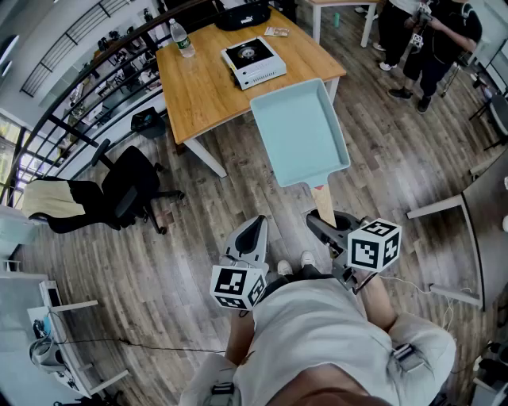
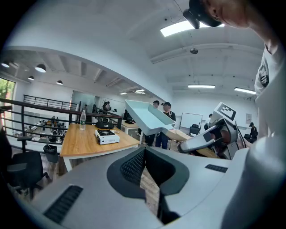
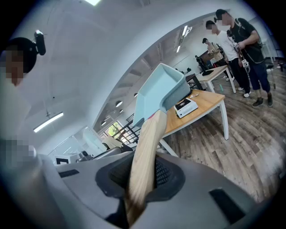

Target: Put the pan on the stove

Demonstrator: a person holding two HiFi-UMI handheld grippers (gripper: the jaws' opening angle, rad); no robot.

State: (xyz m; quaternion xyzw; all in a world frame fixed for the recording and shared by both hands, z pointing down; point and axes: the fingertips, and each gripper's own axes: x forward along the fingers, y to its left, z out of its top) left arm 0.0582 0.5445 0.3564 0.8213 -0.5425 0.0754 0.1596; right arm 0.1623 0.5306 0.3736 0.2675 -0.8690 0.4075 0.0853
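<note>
A pale blue square pan (image 1: 300, 131) with a wooden handle (image 1: 324, 203) hangs in the air over the wood floor, short of the table. My right gripper (image 1: 324, 219) is shut on the handle; in the right gripper view the handle (image 3: 145, 152) runs out between the pads to the pan (image 3: 158, 96). A white single-burner stove (image 1: 252, 62) sits on the wooden table (image 1: 206, 95) beyond the pan, and shows as the stove (image 3: 187, 106) past the pan's edge. My left gripper (image 1: 252, 231) is shut and holds nothing, level beside the right one. Its view shows the pan (image 2: 147, 117) and stove (image 2: 106, 136).
A water bottle (image 1: 182, 38) and a black bag (image 1: 242, 14) are on the table's far side. A black office chair (image 1: 127, 190) stands at the left. People (image 1: 432, 40) stand at the upper right. A grey desk (image 1: 484, 214) edges the right side.
</note>
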